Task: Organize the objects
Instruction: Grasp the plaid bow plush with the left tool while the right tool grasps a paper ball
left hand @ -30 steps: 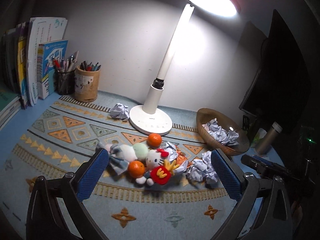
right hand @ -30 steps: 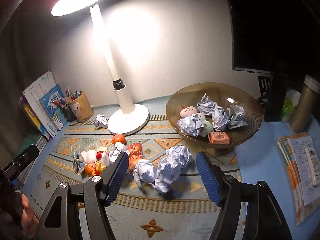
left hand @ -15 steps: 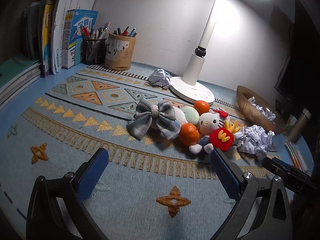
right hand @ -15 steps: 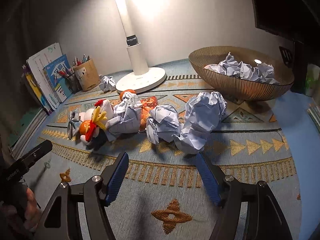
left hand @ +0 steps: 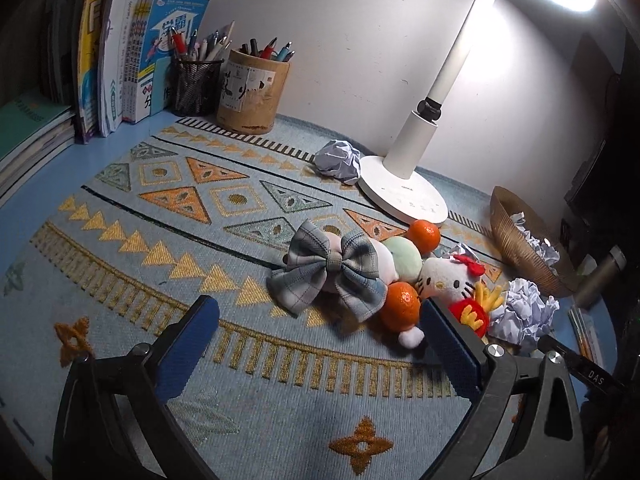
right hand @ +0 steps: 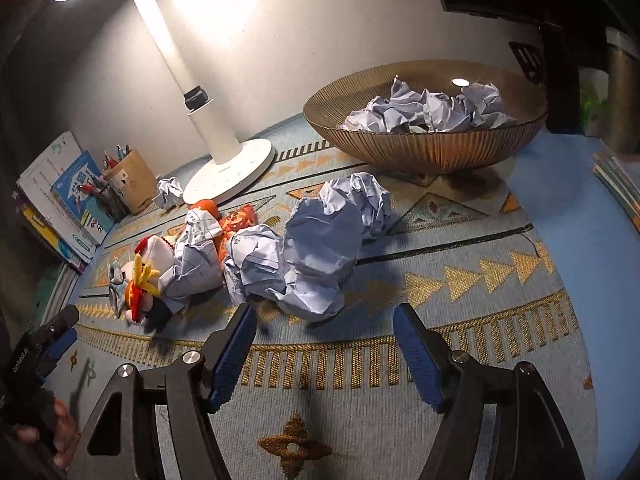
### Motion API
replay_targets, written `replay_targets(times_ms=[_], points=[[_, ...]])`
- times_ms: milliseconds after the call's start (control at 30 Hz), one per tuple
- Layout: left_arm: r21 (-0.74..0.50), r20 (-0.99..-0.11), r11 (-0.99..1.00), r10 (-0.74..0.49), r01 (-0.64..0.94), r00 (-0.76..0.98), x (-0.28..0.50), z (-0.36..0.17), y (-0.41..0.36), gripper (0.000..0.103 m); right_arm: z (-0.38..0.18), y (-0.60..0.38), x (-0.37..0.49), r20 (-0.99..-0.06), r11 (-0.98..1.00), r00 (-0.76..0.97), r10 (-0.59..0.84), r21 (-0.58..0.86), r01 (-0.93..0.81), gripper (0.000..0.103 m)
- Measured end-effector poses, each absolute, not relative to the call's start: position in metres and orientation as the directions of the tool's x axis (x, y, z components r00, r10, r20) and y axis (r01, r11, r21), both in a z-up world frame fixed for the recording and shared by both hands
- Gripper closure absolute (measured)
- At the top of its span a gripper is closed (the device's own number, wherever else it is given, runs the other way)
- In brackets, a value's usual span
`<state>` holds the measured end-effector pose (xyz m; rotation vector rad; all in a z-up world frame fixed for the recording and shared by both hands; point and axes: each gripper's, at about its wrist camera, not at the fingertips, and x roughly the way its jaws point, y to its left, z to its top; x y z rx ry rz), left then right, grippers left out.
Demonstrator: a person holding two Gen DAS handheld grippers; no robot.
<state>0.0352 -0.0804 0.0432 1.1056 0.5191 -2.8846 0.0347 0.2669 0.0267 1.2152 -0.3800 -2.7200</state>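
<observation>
A heap of small things lies mid-mat: a plaid bow (left hand: 334, 272), two oranges (left hand: 400, 307), a Hello Kitty plush (left hand: 444, 280), a fries toy (left hand: 472, 312) and crumpled paper balls (right hand: 320, 248). My left gripper (left hand: 316, 344) is open and empty, low over the mat just in front of the bow and near orange. My right gripper (right hand: 324, 354) is open and empty, just in front of the big paper ball. A ribbed brown bowl (right hand: 432, 148) at the back right holds several paper balls (right hand: 432, 108).
A white desk lamp (left hand: 404, 192) stands behind the heap, with one paper ball (left hand: 338, 160) beside its base. Two pen holders (left hand: 252, 96) and standing books (left hand: 120, 52) are at the back left. A metal flask (right hand: 622, 92) and stacked booklets (right hand: 618, 180) are at the right.
Both grippers have dropped low and moved closer to the heap. The left now sits near the bow and orange, the right near the paper balls. Both stay open.
</observation>
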Motion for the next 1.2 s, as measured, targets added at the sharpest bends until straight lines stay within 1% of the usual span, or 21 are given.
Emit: replay_targets(times_ms=[33, 100, 167, 233, 300, 333, 367, 400, 433, 467, 500, 567, 633, 800, 900, 967, 1033, 1067, 1133, 1200], points=[[-0.290, -0.664, -0.949, 0.104, 0.127, -0.740, 0.026, 0.041, -0.081, 0.008, 0.027, 0.266, 0.030, -0.720, -0.962, -0.661, -0.213, 0.274, 0.011, 0.034], [-0.279, -0.688, -0.953, 0.112, 0.119, -0.717, 0.011, 0.035, -0.082, 0.025, 0.027, 0.266, 0.019, -0.729, -0.964, -0.654, -0.203, 0.267, 0.001, 0.034], [-0.283, -0.700, -0.952, 0.123, 0.115, -0.703, -0.001, 0.028, -0.082, 0.025, 0.026, 0.267, 0.010, -0.728, -0.962, -0.655, -0.202, 0.272, -0.006, 0.034], [-0.301, -0.700, -0.948, 0.146, 0.103, -0.699, -0.009, 0.024, -0.082, 0.026, 0.025, 0.270, 0.002, -0.729, -0.960, -0.654, -0.202, 0.280, -0.015, 0.037], [-0.290, -0.699, -0.952, 0.141, 0.098, -0.701, -0.015, 0.023, -0.078, 0.026, 0.023, 0.270, -0.005, -0.737, -0.959, -0.644, -0.206, 0.282, -0.015, 0.045], [-0.280, -0.699, -0.956, 0.137, 0.092, -0.702, -0.018, 0.023, -0.076, 0.026, 0.022, 0.270, -0.008, -0.741, -0.960, -0.638, -0.208, 0.280, -0.013, 0.048], [-0.272, -0.700, -0.959, 0.140, 0.079, -0.700, -0.021, 0.023, -0.073, 0.032, 0.021, 0.269, -0.010, -0.743, -0.960, -0.634, -0.213, 0.281, -0.008, 0.052], [-0.262, -0.703, -0.963, 0.149, 0.058, -0.696, -0.023, 0.022, -0.070, 0.043, 0.020, 0.268, -0.011, -0.745, -0.960, -0.632, -0.214, 0.280, -0.004, 0.055], [-0.243, -0.707, -0.969, 0.145, 0.046, -0.692, -0.026, 0.021, -0.066, 0.044, 0.019, 0.268, -0.012, -0.743, -0.960, -0.632, -0.219, 0.281, 0.002, 0.057], [-0.226, -0.706, -0.973, 0.132, 0.044, -0.696, -0.027, 0.021, -0.064, 0.047, 0.019, 0.268, -0.011, -0.740, -0.959, -0.633, -0.227, 0.284, 0.012, 0.061], [-0.224, -0.704, -0.974, 0.134, 0.038, -0.697, -0.027, 0.020, -0.063, 0.052, 0.021, 0.267, -0.010, -0.738, -0.960, -0.636, -0.226, 0.278, 0.019, 0.062], [-0.238, -0.689, -0.971, 0.153, 0.022, -0.708, -0.025, 0.022, -0.065, 0.053, 0.024, 0.266, -0.006, -0.732, -0.966, -0.646, -0.217, 0.258, 0.033, 0.063], [-0.222, -0.666, -0.975, 0.142, 0.013, -0.733, -0.015, 0.028, -0.064, 0.054, 0.030, 0.268, 0.001, -0.721, -0.965, -0.657, -0.221, 0.258, 0.042, 0.063], [-0.245, -0.618, -0.969, 0.176, -0.025, -0.766, 0.029, 0.053, -0.058, 0.054, 0.058, 0.282, 0.034, -0.676, -0.944, -0.668, -0.310, 0.305, 0.130, 0.063], [-0.273, -0.599, -0.960, 0.217, -0.059, -0.770, 0.058, 0.062, -0.048, 0.053, 0.054, 0.291, 0.047, -0.694, -0.879, -0.544, -0.472, 0.421, 0.224, 0.063], [-0.302, -0.595, -0.950, 0.256, -0.084, -0.762, 0.071, 0.062, -0.038, 0.054, 0.041, 0.295, 0.054, -0.694, -0.826, -0.453, -0.560, 0.507, 0.245, 0.063], [-0.327, -0.597, -0.938, 0.296, -0.111, -0.745, 0.078, 0.059, -0.025, 0.054, 0.026, 0.296, 0.057, -0.713, -0.815, -0.398, -0.578, 0.527, 0.240, 0.062], [-0.327, -0.602, -0.937, 0.307, -0.124, -0.737, 0.080, 0.057, -0.018, 0.053, 0.020, 0.297, 0.058, -0.737, -0.830, -0.383, -0.556, 0.510, 0.224, 0.061], [-0.298, -0.616, -0.944, 0.306, -0.145, -0.726, 0.082, 0.054, -0.002, 0.053, 0.012, 0.305, 0.059, -0.772, -0.859, -0.380, -0.510, 0.479, 0.178, 0.059], [-0.274, -0.627, -0.947, 0.309, -0.169, -0.715, 0.084, 0.053, 0.012, 0.053, 0.013, 0.317, 0.063, -0.764, -0.861, -0.408, -0.500, 0.490, 0.136, 0.043]])
